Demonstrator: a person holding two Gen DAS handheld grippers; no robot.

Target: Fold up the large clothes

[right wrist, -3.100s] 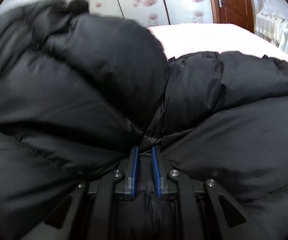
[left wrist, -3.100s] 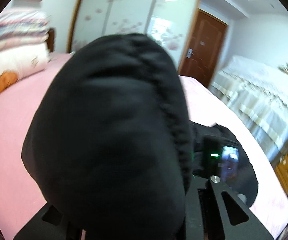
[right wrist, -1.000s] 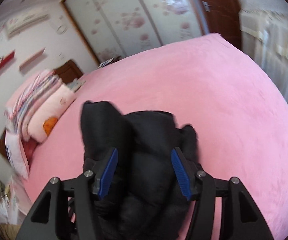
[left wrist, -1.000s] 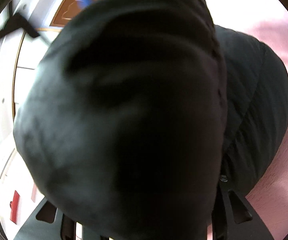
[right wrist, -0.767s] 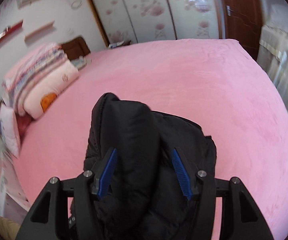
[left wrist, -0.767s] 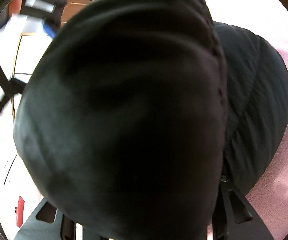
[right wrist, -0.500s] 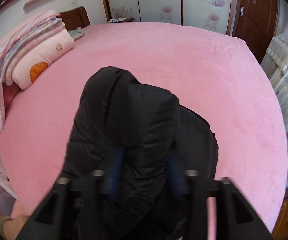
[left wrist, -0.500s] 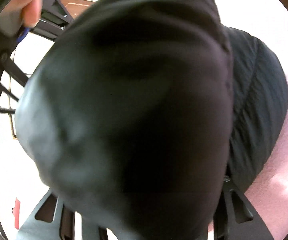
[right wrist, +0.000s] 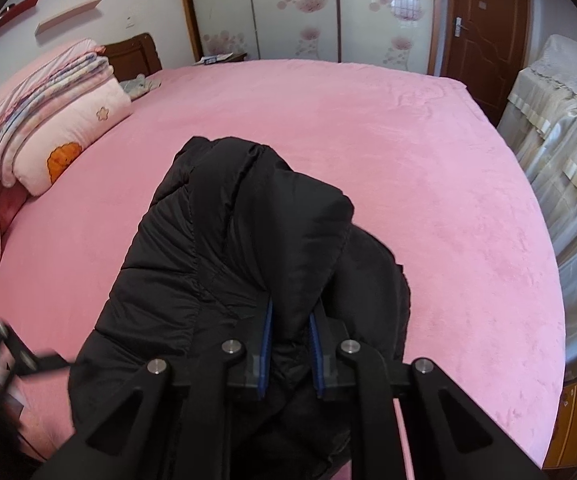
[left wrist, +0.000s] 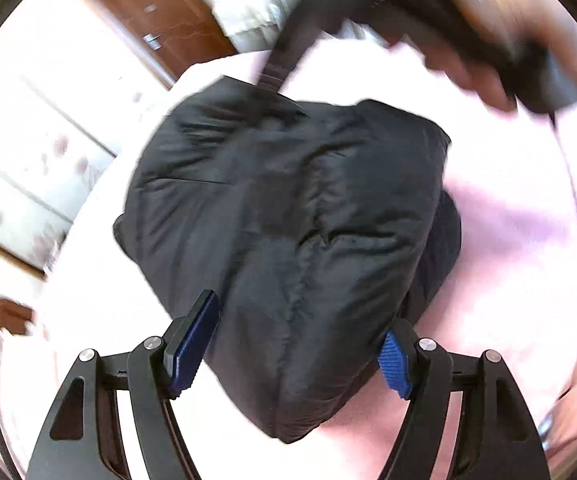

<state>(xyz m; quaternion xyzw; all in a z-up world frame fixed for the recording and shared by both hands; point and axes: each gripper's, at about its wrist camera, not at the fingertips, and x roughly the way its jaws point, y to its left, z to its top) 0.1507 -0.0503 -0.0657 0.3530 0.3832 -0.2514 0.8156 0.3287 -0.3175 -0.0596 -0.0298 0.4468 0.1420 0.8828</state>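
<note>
black puffer jacket [right wrist: 228,264], bunched in a heap, on pink bed [right wrist: 408,152]

The jacket [right wrist: 240,264] is lying bundled on the near part of the bed [right wrist: 428,184]. The right gripper [right wrist: 291,356] is sitting at the jacket's near edge, a fold pinched between its jaws. The left gripper [left wrist: 294,350] is standing with jaws spread on either side of the jacket [left wrist: 288,220]. Stacked quilts [right wrist: 48,96] are resting at the bed's left end. A wardrobe [right wrist: 300,12] is standing behind the bed, a door [right wrist: 484,28] to its right.
</note>
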